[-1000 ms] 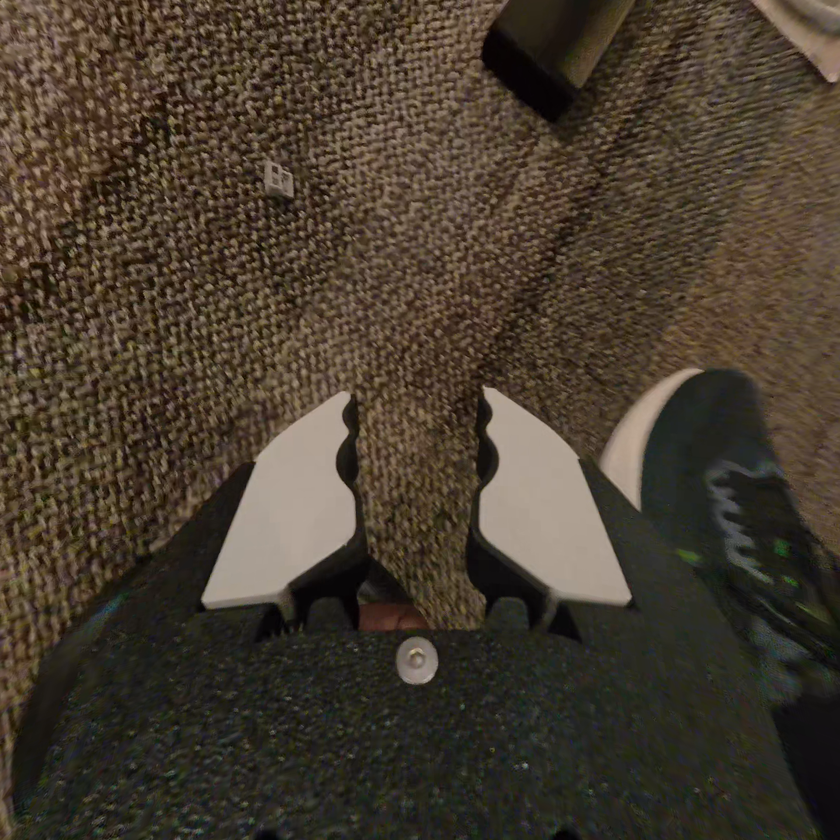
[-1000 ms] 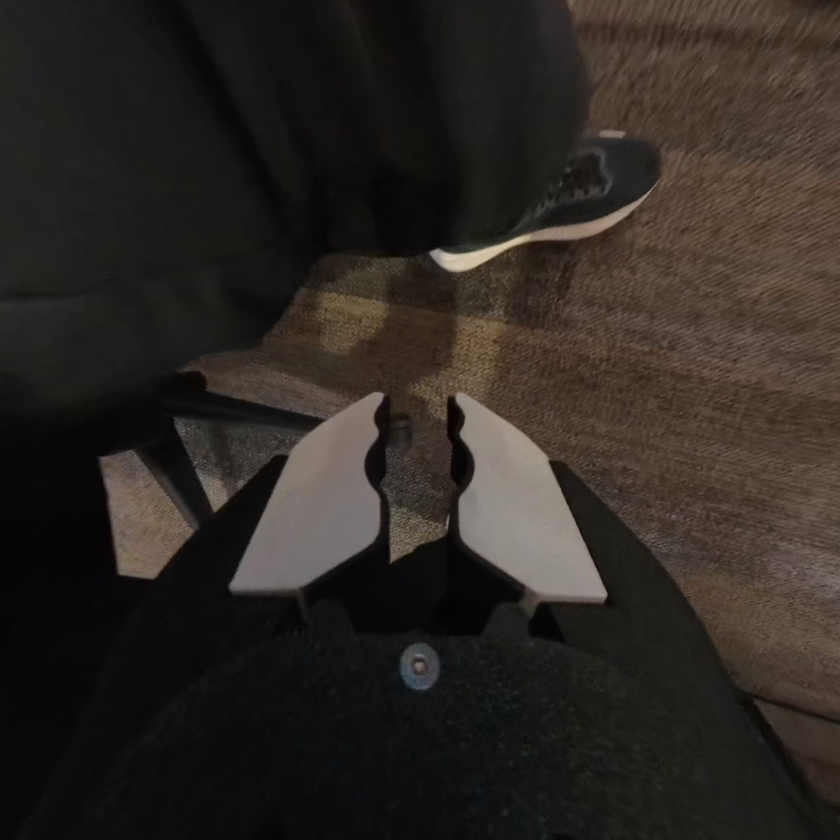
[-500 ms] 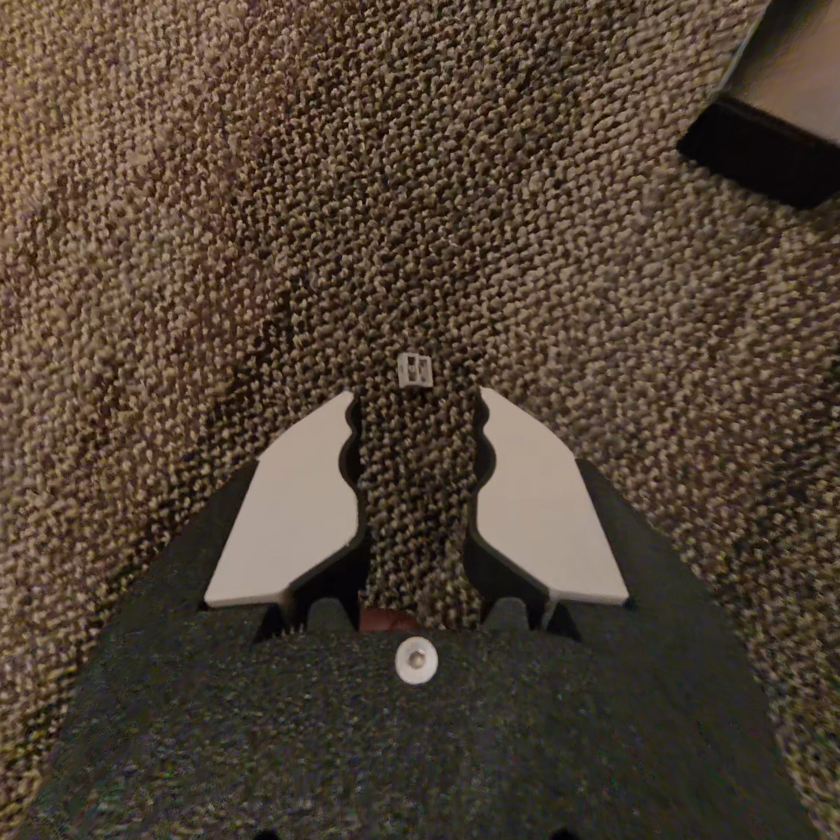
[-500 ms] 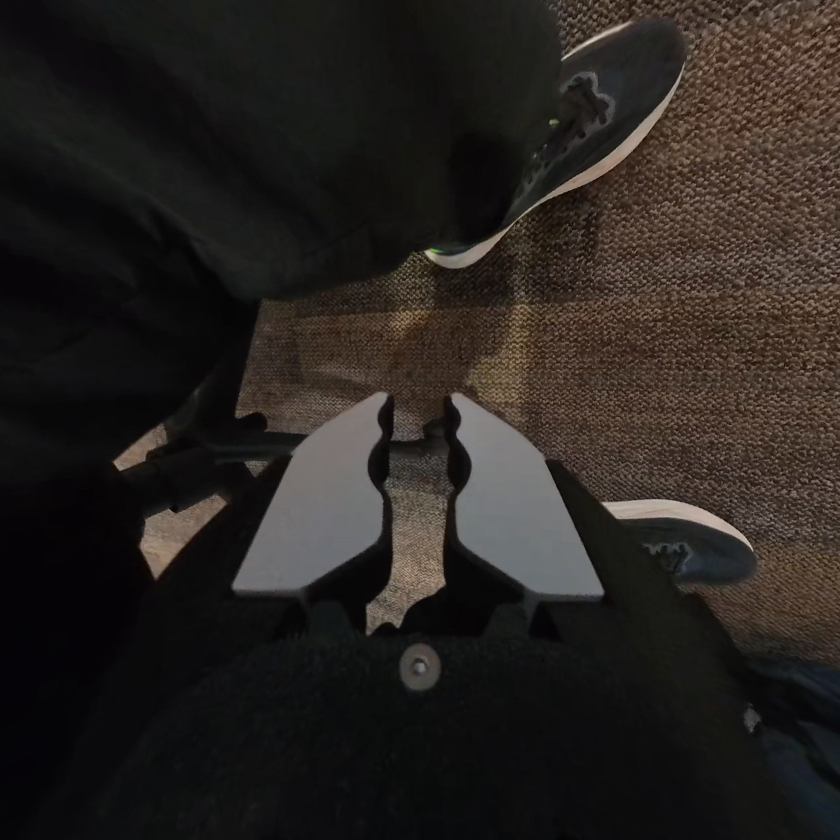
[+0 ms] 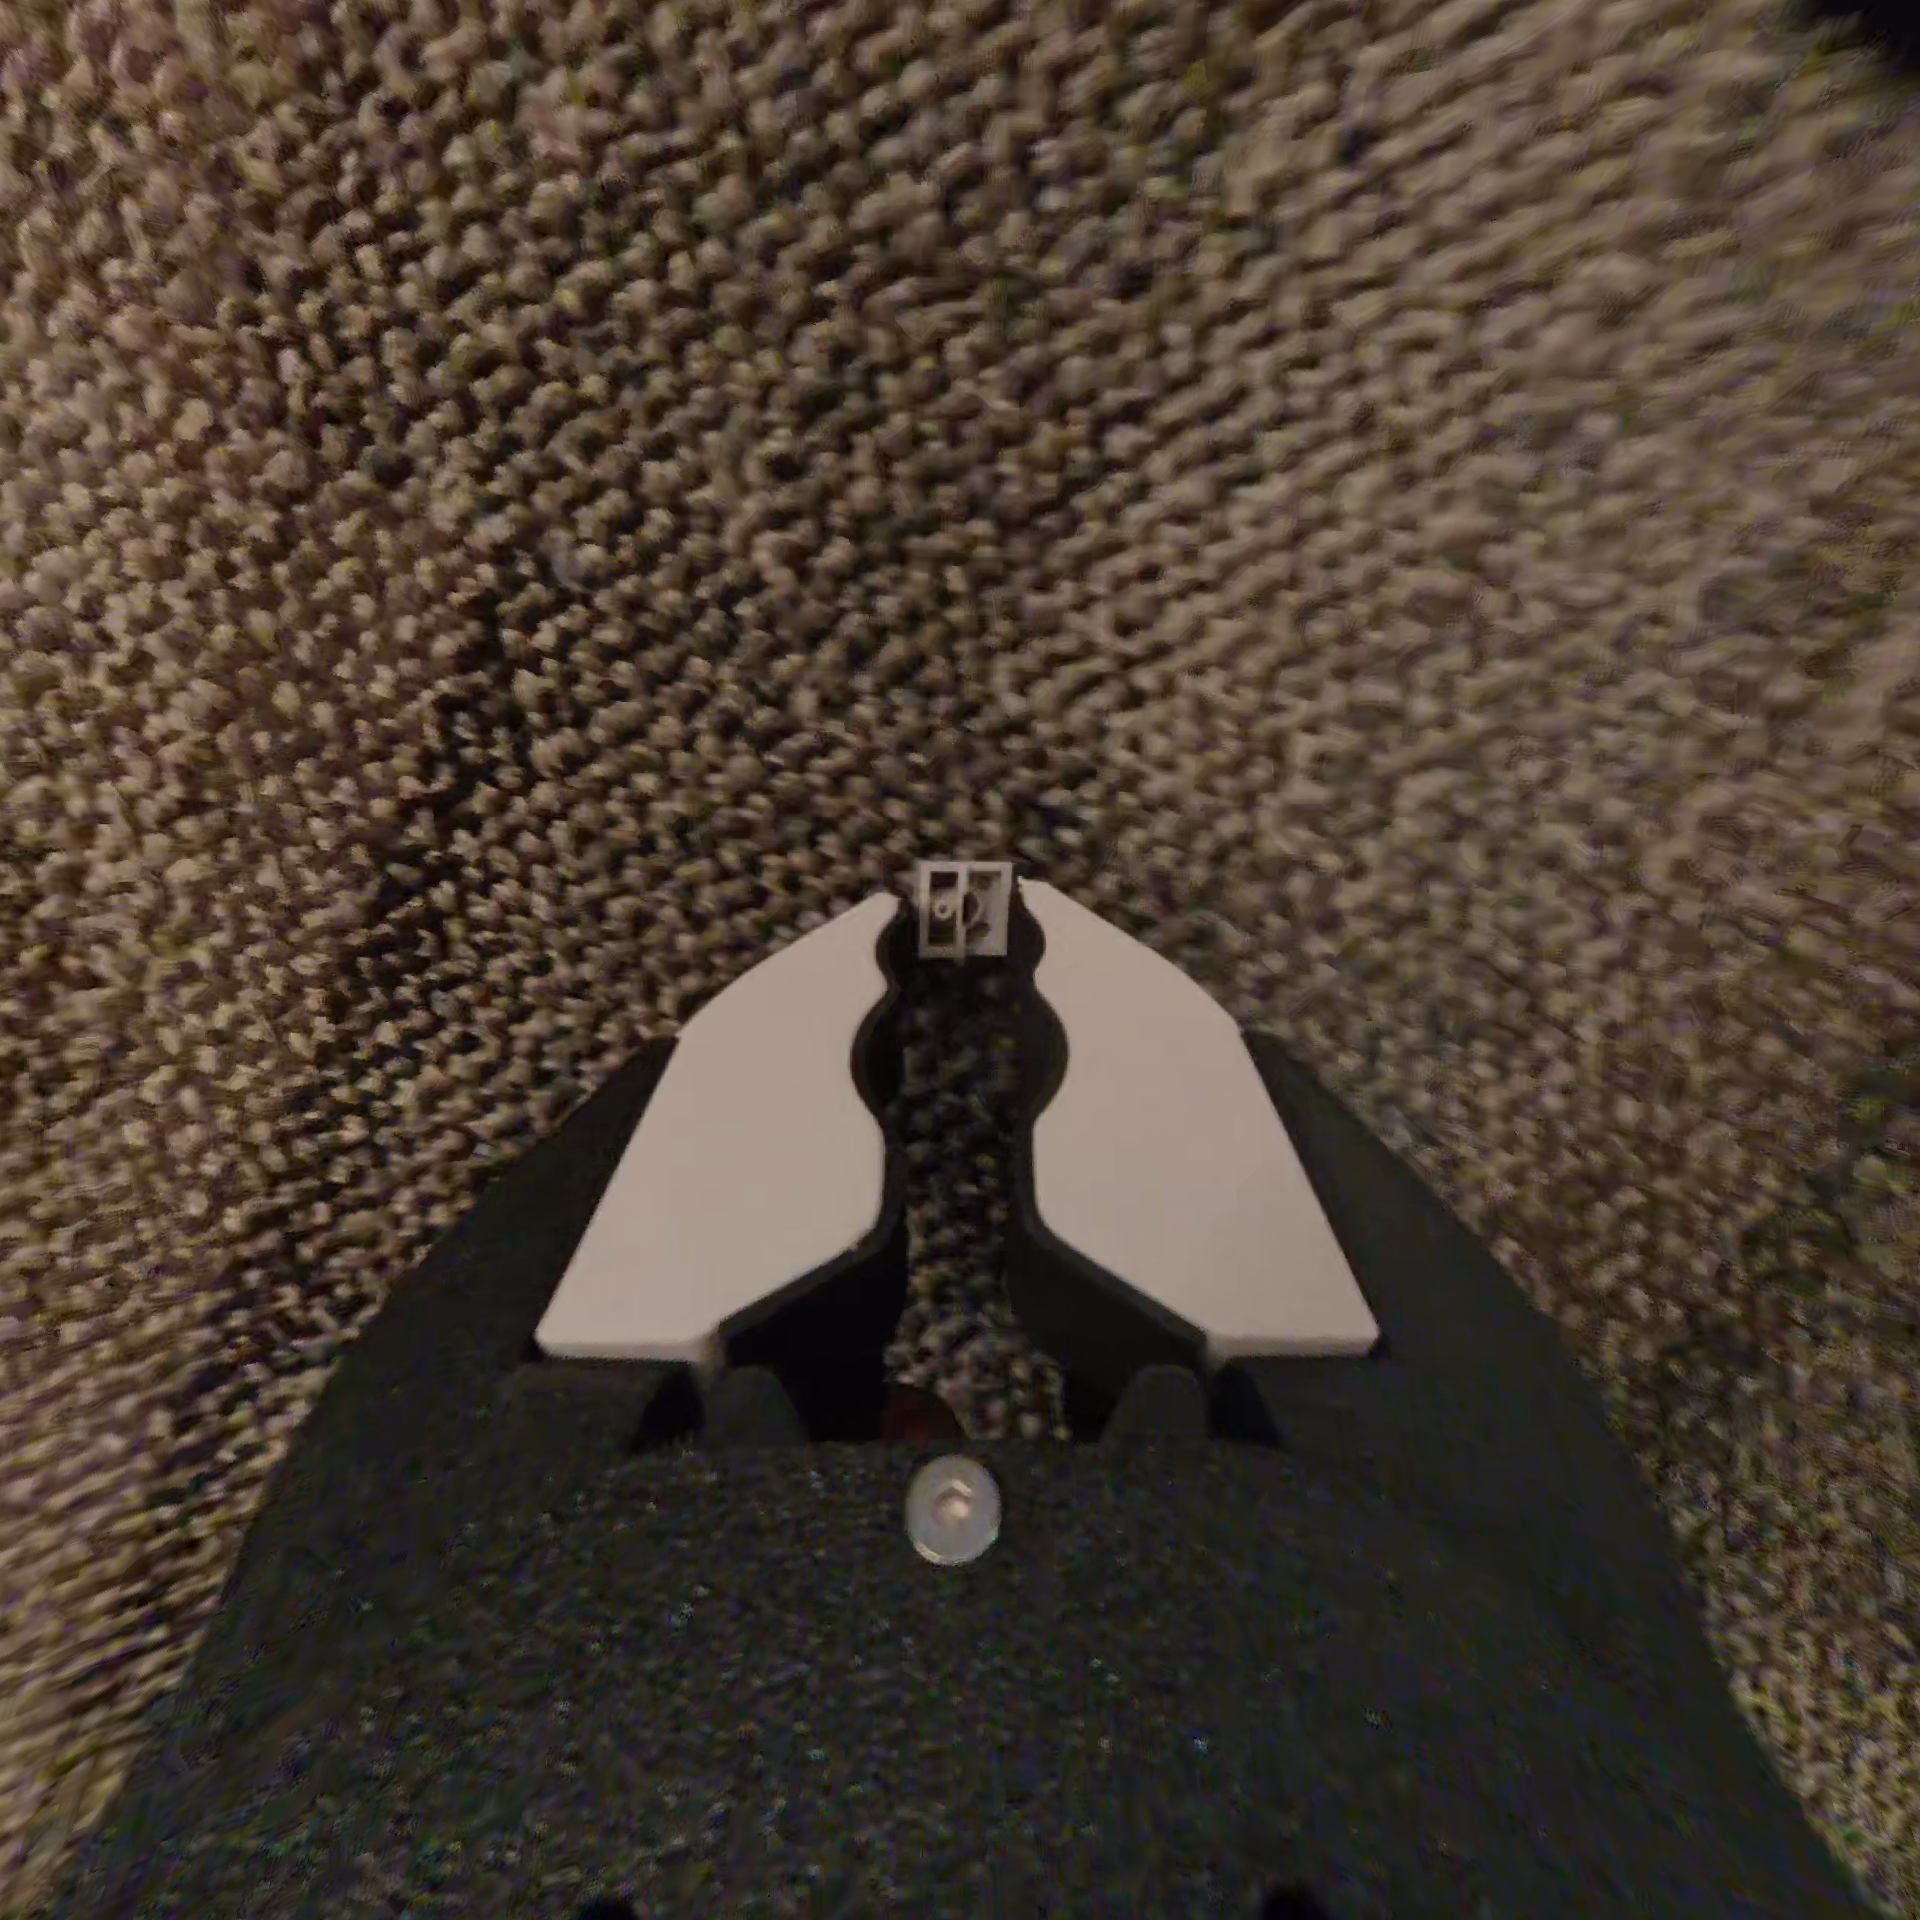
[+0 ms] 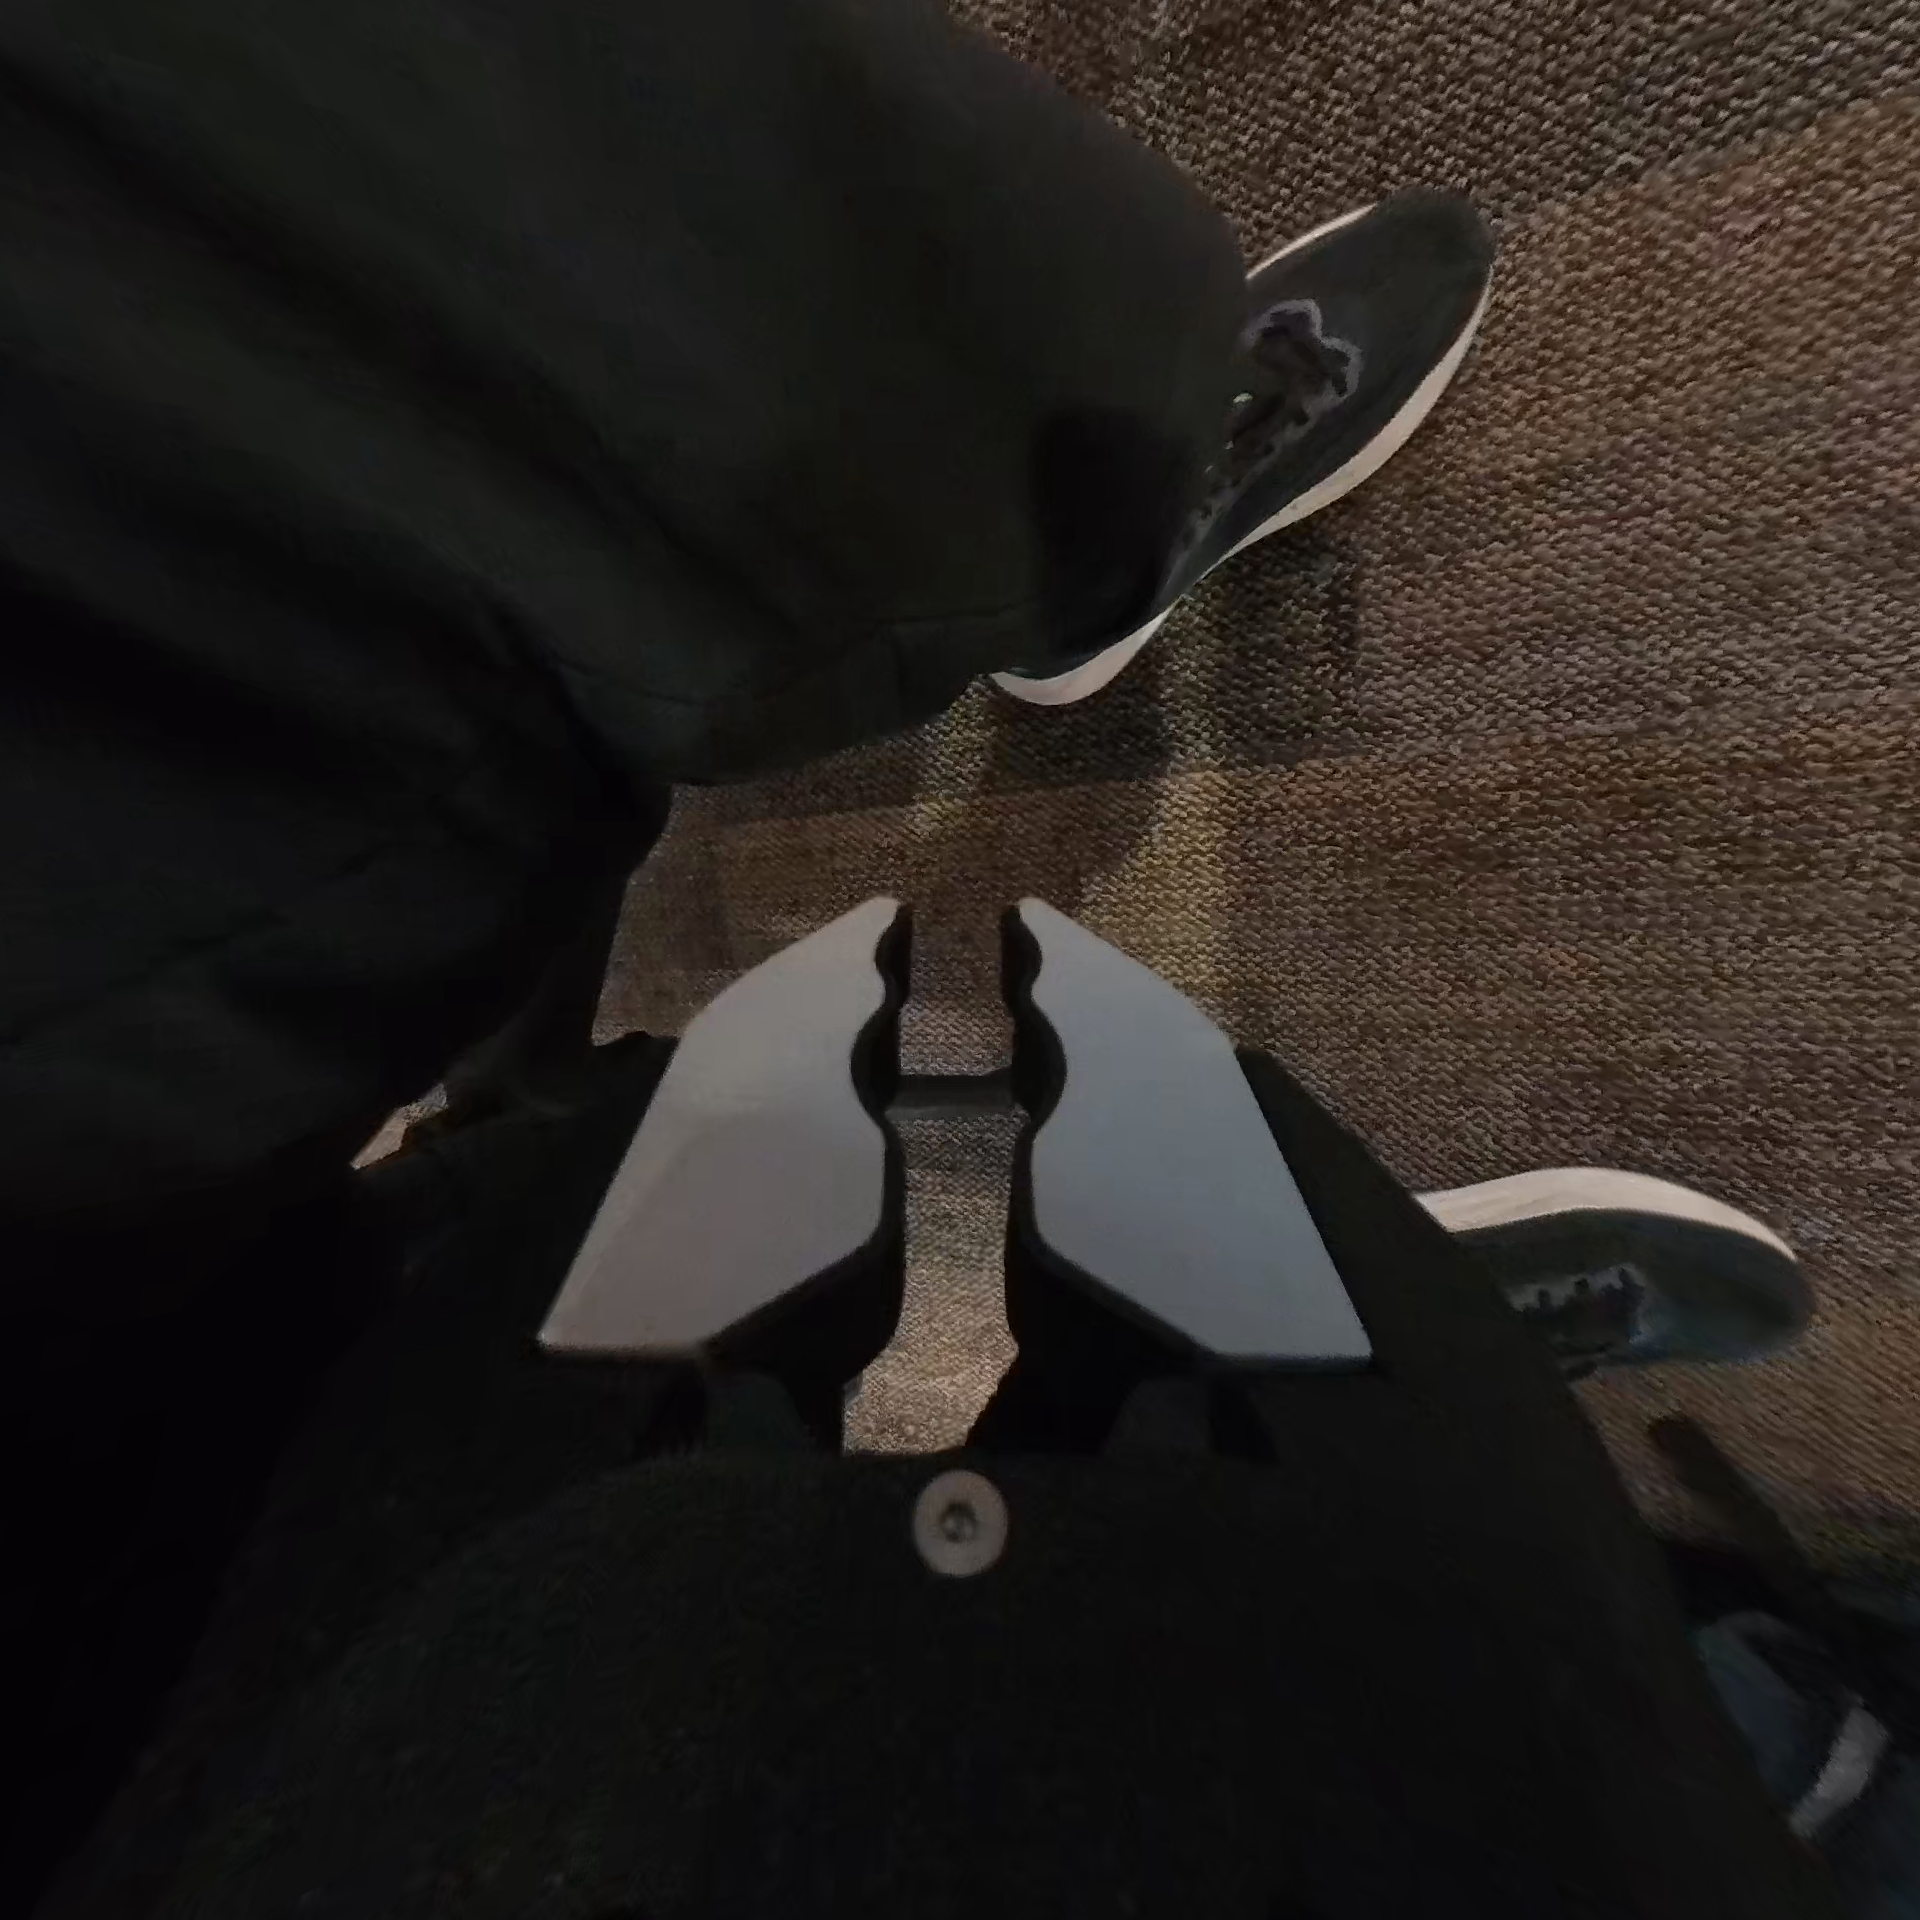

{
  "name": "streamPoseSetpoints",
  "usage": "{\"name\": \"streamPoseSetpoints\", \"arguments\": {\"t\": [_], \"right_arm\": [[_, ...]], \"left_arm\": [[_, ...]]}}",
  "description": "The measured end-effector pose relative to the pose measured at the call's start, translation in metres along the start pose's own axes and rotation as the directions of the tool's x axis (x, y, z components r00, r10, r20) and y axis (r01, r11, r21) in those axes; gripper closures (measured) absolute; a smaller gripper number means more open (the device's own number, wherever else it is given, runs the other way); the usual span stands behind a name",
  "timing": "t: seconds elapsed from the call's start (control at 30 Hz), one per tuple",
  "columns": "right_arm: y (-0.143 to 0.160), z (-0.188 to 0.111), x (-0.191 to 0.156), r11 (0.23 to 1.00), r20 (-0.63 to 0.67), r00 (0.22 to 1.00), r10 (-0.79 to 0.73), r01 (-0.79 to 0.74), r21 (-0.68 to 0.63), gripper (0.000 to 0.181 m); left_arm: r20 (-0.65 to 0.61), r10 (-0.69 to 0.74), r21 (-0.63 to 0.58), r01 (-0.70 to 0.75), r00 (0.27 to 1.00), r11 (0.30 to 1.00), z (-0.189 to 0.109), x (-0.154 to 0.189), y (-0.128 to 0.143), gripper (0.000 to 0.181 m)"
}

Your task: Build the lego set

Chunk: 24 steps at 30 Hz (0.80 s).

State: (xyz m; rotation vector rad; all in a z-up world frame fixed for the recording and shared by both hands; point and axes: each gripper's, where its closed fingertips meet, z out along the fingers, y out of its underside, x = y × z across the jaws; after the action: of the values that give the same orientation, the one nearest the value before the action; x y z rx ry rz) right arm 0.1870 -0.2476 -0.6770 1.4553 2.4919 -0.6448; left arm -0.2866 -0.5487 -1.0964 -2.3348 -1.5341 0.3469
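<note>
A small light-grey lego piece (image 5: 963, 920) lies on the speckled brown carpet (image 5: 935, 468), with its hollow underside facing the camera. My left gripper (image 5: 961, 909) is low over the carpet, and its two white fingertips (image 5: 831, 997) press on the piece's left and right sides. My right gripper (image 6: 956, 914) hangs above the carpet beside a person's leg. Its jaws are a narrow gap apart with nothing between them. No other lego parts show in either view.
A person's black trouser leg (image 6: 520, 416) fills the upper left of the right wrist view. Two dark shoes with white soles stand on the carpet, one far (image 6: 1351, 395) and one near right (image 6: 1642, 1278). A dark bar (image 6: 951, 1093) crosses behind the right fingers. The gap from one gripper's tips to the other's is roughly 70 cm.
My left gripper moved forward and down to the grey piece, and its jaws narrowed onto it. The right gripper drifted a little and its jaw gap narrowed slightly.
</note>
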Motion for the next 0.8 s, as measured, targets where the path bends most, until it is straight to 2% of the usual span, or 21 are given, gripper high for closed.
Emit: {"name": "streamPoseSetpoints", "arguments": {"t": [0.07,0.13,0.23,0.3,0.37,0.47,0.6,0.8], "right_arm": [[0.0,0.001,-0.004,1.0,0.002,1.0,-0.004,0.004,0.009,0.165],[0.002,0.002,-0.009,1.0,0.005,1.0,-0.012,0.012,0.012,0.165],[0.01,0.004,-0.017,0.999,0.016,0.999,-0.032,0.032,0.001,0.165],[0.015,0.002,-0.021,0.998,0.005,0.998,-0.065,0.065,0.002,0.166],[0.016,-0.004,-0.02,0.993,-0.033,0.993,-0.115,0.115,0.02,0.168],[0.013,-0.015,-0.019,0.981,-0.093,0.98,-0.175,0.182,0.072,0.171],[0.013,-0.034,-0.022,0.955,-0.159,0.959,-0.234,0.257,0.15,0.171],[-0.001,-0.075,-0.034,0.893,-0.218,0.934,-0.283,0.34,0.294,0.171]], "left_arm": [[-0.091,-0.041,0.139,0.053,0.995,0.989,-0.021,0.028,0.0,0.164],[-0.244,-0.143,0.207,0.196,0.959,0.959,-0.048,0.072,0.018,0.164],[-0.417,-0.214,0.177,0.309,0.884,0.934,-0.098,0.155,0.07,0.164],[-0.453,-0.198,0.129,0.283,0.869,0.95,-0.132,0.205,0.105,0.164],[-0.473,-0.152,0.149,0.249,0.868,0.957,-0.173,0.238,0.115,0.163],[-0.506,-0.083,0.199,0.21,0.858,0.957,-0.237,0.264,0.101,0.164],[-0.551,0.178,0.319,0.008,0.815,0.948,-0.331,0.289,0.063,0.164],[-0.556,0.451,0.527,-0.123,0.699,0.841,-0.483,0.308,0.001,0.163]]}}
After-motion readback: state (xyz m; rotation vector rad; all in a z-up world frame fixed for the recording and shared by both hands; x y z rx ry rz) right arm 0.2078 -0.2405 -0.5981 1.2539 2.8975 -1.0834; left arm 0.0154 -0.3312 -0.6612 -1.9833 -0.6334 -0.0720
